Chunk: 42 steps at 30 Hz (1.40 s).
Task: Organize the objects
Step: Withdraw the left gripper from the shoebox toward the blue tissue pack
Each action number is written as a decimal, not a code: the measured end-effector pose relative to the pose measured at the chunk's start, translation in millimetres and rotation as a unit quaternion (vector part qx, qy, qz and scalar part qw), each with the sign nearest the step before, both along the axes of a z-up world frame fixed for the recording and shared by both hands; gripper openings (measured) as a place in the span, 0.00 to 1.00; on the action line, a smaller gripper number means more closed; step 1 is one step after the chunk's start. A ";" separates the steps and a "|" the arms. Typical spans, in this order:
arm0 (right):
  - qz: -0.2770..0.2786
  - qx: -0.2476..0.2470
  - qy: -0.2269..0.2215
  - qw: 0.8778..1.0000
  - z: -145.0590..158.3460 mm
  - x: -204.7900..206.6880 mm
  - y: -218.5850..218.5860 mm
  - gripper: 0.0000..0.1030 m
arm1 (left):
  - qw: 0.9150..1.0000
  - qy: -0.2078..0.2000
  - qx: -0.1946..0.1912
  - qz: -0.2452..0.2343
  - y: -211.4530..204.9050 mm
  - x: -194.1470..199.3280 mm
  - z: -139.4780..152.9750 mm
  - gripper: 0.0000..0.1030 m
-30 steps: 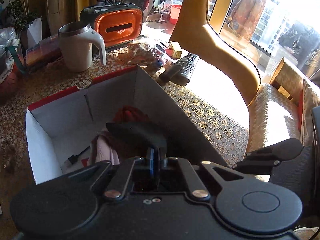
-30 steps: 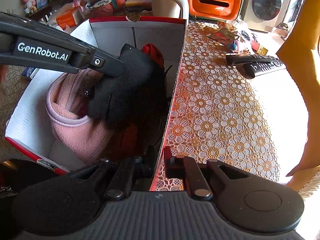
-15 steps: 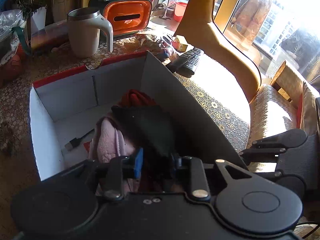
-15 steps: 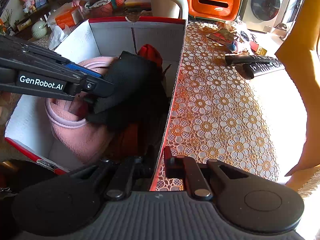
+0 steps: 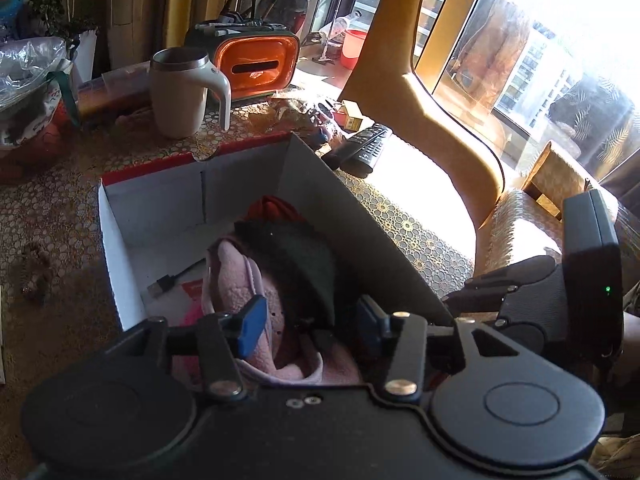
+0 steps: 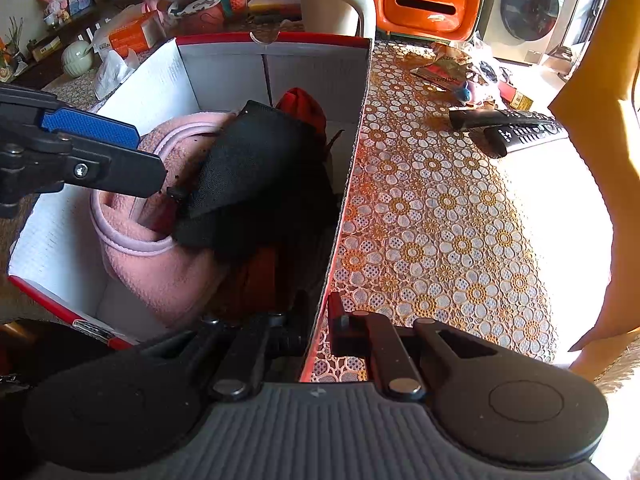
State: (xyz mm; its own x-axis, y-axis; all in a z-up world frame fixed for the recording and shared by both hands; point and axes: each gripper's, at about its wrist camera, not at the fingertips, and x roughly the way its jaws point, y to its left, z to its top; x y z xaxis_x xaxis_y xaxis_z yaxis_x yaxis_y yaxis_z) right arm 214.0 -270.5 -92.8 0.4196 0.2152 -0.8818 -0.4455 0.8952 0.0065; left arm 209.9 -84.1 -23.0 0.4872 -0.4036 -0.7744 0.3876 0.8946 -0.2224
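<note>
Both differ: left hand-held gripper (image 5: 306, 322) now gapes, black cloth (image 6: 256, 168) released; right hand-held gripper (image 6: 318, 320) still pinches box wall (image 6: 348, 184).

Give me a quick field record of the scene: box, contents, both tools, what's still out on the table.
box: open cardboard box on the lace tablecloth
contents: pink fleece, black cloth on top, red item behind, USB cable
left tool: open, above the pink fleece, holding nothing
right tool: closed on the box's right wall
still out: two remotes, mug, snack packets
</note>
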 end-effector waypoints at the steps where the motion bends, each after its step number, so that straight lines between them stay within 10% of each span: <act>1: 0.001 -0.001 0.000 1.000 0.0 -0.1 -0.1 0.09 | 1.000 -0.003 0.000 0.004 3.1 -2.2 2.7 0.50; 17: -0.003 0.003 0.006 1.000 -0.3 0.5 -0.9 0.09 | 0.997 -0.030 -0.005 0.075 62.9 -23.0 22.1 0.90; 42: -0.014 0.004 0.018 1.000 0.1 2.2 -0.4 0.10 | 0.959 -0.047 0.073 0.269 202.6 -42.0 -8.1 0.99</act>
